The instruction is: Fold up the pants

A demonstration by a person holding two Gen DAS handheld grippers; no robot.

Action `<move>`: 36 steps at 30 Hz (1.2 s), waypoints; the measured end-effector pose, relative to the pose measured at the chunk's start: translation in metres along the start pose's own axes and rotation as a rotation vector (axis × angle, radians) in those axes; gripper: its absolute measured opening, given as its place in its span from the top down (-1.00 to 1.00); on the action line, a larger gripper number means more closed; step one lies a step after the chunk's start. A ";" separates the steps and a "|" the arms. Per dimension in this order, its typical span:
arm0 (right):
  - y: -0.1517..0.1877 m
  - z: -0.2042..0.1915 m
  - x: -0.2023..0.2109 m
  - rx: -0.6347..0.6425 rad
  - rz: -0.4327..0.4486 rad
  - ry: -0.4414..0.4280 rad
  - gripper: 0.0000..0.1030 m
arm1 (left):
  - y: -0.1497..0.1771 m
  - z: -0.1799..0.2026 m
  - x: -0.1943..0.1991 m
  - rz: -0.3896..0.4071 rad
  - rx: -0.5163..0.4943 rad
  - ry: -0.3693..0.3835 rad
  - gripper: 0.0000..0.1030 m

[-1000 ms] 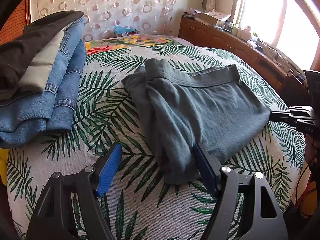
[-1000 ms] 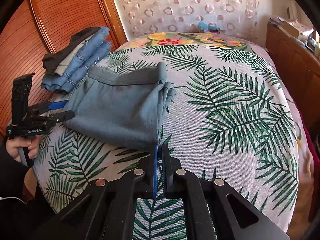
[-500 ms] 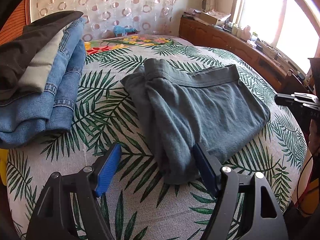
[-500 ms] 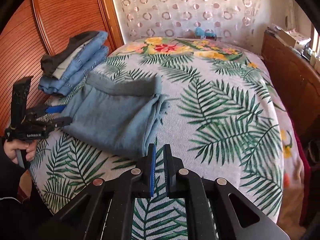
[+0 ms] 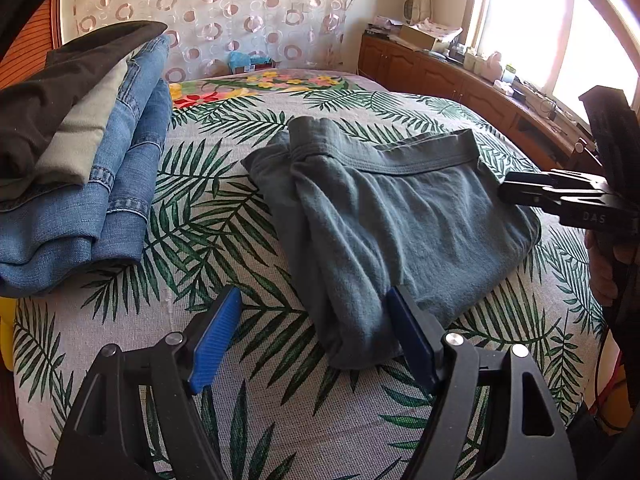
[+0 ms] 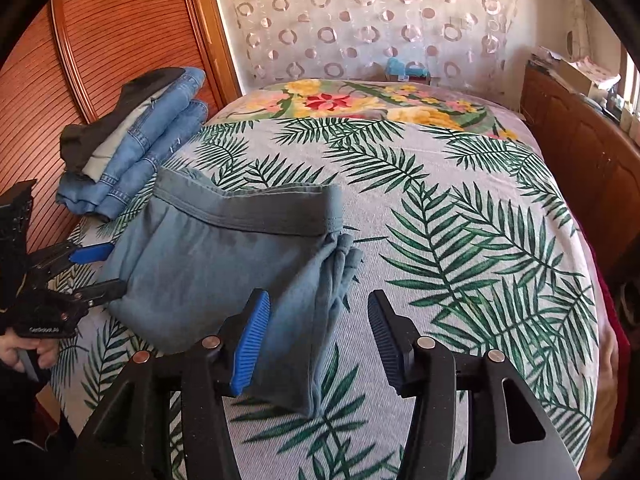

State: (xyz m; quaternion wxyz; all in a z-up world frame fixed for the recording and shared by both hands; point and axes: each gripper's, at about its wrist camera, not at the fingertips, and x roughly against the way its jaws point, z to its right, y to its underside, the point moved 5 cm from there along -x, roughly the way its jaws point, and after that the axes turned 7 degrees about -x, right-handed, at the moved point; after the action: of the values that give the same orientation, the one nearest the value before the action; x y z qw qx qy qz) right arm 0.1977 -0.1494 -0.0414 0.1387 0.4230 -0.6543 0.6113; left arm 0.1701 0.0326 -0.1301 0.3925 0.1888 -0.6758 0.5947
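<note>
Folded grey-blue pants [image 5: 392, 220] lie on the palm-print bed; they also show in the right wrist view [image 6: 224, 268]. My left gripper [image 5: 316, 340] is open, its jaws straddling the pants' near corner, holding nothing. In the right wrist view the left gripper [image 6: 96, 268] sits at the pants' left edge. My right gripper [image 6: 318, 340] is open around the pants' near right edge, with cloth between the jaws. In the left wrist view the right gripper [image 5: 516, 192] reaches over the pants' right edge.
A stack of folded jeans and other clothes [image 5: 80, 168] sits at the bed's left side, also visible in the right wrist view [image 6: 132, 144]. A wooden cabinet [image 5: 460, 80] runs along the right. A wooden wardrobe [image 6: 100, 52] stands at the left.
My right gripper was shut and drawn back from the pants; it has opened and moved in over their edge. The left gripper has stayed open in the same place.
</note>
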 end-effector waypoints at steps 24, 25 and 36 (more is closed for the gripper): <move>-0.002 -0.008 -0.029 0.061 0.013 0.052 -0.06 | -0.058 -0.020 -0.025 0.030 0.043 0.035 -0.27; -0.002 -0.007 -0.029 0.061 0.013 0.051 -0.06 | -0.058 -0.021 -0.028 0.024 0.045 0.034 -0.26; -0.002 -0.007 -0.029 0.060 0.014 0.046 -0.09 | -0.052 -0.022 -0.042 0.011 0.032 0.014 -0.26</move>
State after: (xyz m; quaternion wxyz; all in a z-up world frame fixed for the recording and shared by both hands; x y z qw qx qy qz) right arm 0.2145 -0.1317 -0.0587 0.1366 0.4083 -0.6354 0.6411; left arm 0.2407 0.0326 -0.1282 0.3910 0.1874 -0.6643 0.6089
